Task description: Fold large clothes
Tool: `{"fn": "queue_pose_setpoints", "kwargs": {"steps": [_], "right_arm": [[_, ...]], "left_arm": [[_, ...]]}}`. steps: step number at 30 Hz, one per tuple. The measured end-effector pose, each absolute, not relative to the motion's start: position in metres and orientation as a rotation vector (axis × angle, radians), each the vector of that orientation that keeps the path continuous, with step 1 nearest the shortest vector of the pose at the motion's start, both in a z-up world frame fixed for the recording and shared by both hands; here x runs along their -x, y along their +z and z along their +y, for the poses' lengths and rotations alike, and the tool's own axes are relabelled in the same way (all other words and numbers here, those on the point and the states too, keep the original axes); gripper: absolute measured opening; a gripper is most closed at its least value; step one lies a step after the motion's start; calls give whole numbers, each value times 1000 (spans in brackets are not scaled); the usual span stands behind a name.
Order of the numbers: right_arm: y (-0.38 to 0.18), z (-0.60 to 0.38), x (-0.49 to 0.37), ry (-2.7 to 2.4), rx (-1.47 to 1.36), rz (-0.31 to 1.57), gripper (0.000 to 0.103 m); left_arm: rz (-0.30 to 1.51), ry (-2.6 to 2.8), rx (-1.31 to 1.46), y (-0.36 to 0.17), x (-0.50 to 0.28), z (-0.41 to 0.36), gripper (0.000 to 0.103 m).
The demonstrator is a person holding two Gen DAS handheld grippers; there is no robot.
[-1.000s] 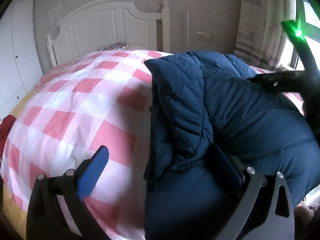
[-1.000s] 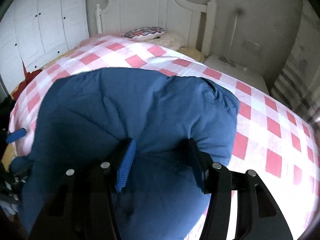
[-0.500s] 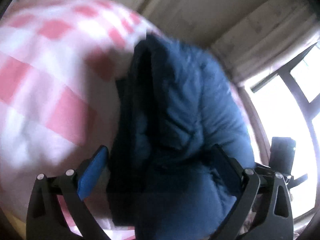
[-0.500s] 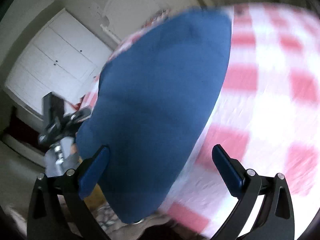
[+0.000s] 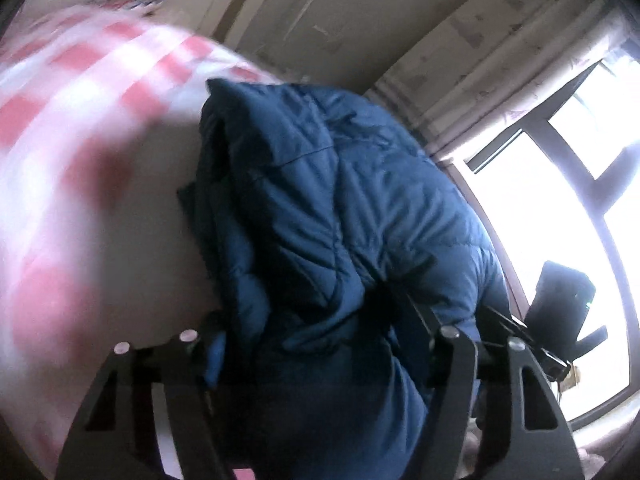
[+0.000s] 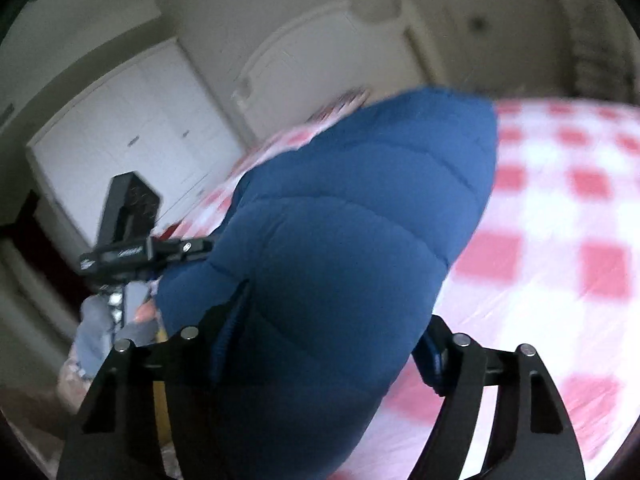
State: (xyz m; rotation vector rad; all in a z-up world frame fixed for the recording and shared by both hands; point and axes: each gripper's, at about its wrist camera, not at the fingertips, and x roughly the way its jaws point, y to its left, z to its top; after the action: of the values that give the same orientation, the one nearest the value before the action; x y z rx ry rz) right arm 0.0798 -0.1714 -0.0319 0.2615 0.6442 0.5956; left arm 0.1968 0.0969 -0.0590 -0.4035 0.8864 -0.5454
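Left gripper [image 5: 316, 340]: jaws clamped on a bunched fold of the jacket [image 5: 340, 208], blue pad [image 5: 214, 354] pressed into its near edge. Right gripper [image 6: 328, 344]: jaws closed on the jacket's [image 6: 340, 240] padded bulk, fabric filling the gap. Jacket: navy, quilted, held over the near edge of the bed [image 6: 560, 220], red-and-white check cover beneath and beyond it. Headboard [image 6: 320, 64]: white, behind the jacket. Wardrobe [image 6: 132, 128]: white, beside the headboard. Window [image 5: 560, 200]: bright, beyond the jacket

One blue padded jacket [image 5: 340, 216], one pink-checked bedspread [image 6: 560, 240], one white headboard [image 6: 320, 52], two tools.
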Motion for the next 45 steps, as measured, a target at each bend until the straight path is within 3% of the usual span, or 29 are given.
{"fn": "queue_pose_setpoints", "kwargs": {"steps": [7, 8, 12, 15, 21, 28, 45], "right_arm": [[-34, -255, -165, 373, -274, 681, 71], [-40, -260, -173, 348, -296, 706, 72], [-36, -269, -156, 236, -346, 714, 92], [-13, -254, -111, 167, -250, 641, 93], [31, -223, -31, 158, -143, 528, 96], [60, -212, 15, 119, -23, 492, 97], [72, -205, 29, 117, 22, 451, 97]], "left_arm": [[865, -543, 366, -73, -291, 1, 64], [864, -528, 361, -73, -297, -6, 69], [837, -430, 305, -70, -289, -18, 84], [685, -244, 102, -41, -245, -26, 101], [479, -147, -49, 13, -148, -44, 101], [410, -83, -60, 38, -93, -57, 101], [368, -72, -42, 60, -61, -48, 101]]}}
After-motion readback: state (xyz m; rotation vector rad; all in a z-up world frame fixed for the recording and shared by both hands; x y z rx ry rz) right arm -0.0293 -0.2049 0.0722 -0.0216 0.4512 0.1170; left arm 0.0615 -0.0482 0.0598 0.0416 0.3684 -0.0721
